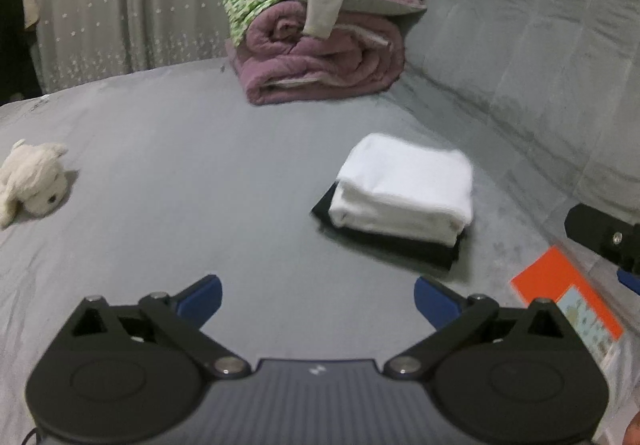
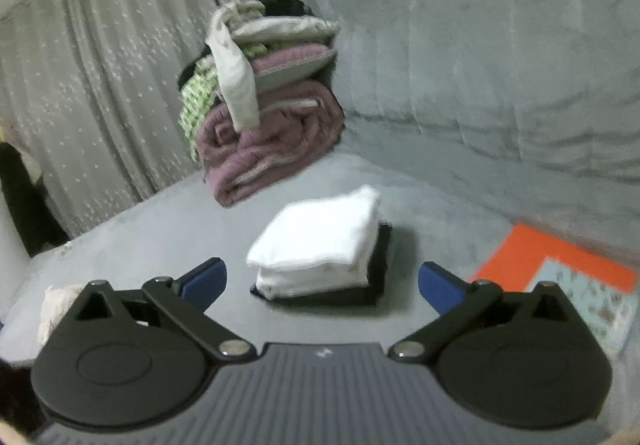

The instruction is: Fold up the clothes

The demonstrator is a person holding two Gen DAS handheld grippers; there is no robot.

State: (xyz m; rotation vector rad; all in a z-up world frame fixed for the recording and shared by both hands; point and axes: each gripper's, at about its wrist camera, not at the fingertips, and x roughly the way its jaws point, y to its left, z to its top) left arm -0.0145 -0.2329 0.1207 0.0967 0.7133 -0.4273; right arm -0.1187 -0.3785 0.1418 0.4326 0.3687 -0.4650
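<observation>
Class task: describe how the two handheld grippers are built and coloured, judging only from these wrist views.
The left gripper and the right gripper look identical: black linkage arms with silver pivot bolts, round black discs at each side, a ribbed dark grey body with a small white logo, and blue fingertips.

No readable words or numbers anywhere here. The orange booklet (image 1: 568, 315) carries a pictured panel, too blurred to read; a small white mark on the left gripper's (image 1: 318, 295) body stays illegible.

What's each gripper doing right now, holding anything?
Left gripper: open, empty, above the bed sheet.
Right gripper: open, empty, facing the folded white garment.
</observation>
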